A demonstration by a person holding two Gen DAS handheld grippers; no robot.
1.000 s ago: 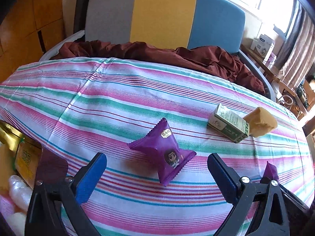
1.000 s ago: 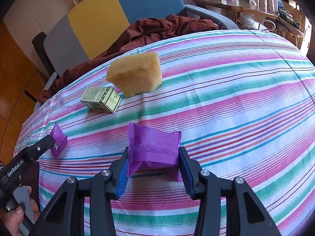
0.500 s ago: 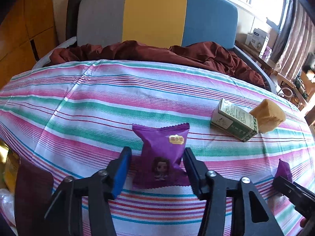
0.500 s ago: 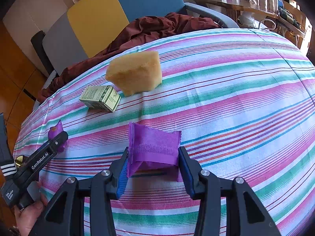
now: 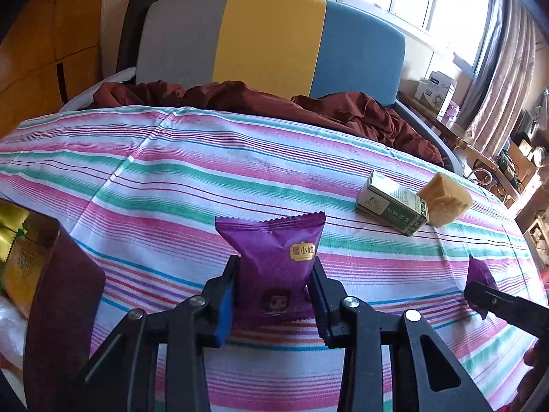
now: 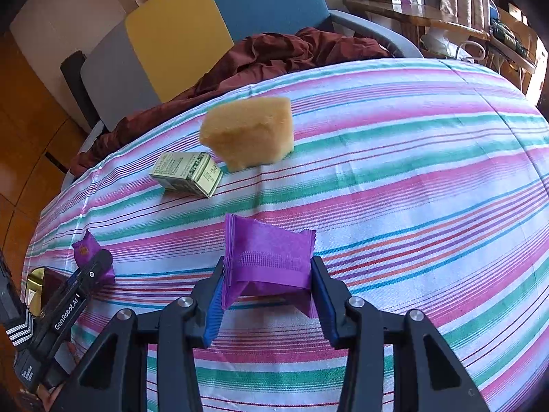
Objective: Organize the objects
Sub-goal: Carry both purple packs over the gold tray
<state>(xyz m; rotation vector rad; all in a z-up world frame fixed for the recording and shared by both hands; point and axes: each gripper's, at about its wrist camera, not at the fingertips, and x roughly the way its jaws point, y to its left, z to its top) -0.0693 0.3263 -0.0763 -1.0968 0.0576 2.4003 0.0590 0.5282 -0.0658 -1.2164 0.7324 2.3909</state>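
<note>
The left gripper [image 5: 272, 295] is closing its jaws around a purple snack packet with a cartoon face [image 5: 274, 267], and the blue pads [image 5: 224, 304] are already touching the wrapper's two sides as it is sitting on the striped tablecloth [image 5: 171, 178]. The right gripper [image 6: 266, 295] is pinching a second purple packet [image 6: 267, 257], shown from its seamed back, with both pads pressed into the wrapper so that it is bulging slightly between them; its far end is lying on the cloth. Farther back on the table, a small green and white carton [image 6: 187, 173] is lying on its side, and a yellow sponge block [image 6: 248, 134] is standing just beside it, touching or nearly touching one end. At the left edge of the left wrist view, a dark maroon box [image 5: 58, 302] is holding yellow packets [image 5: 10, 226], close to the left gripper. Behind the table, a chair with a grey, yellow and blue backrest [image 5: 271, 41] is carrying a crumpled dark red cloth [image 5: 274, 99] on its seat.
</note>
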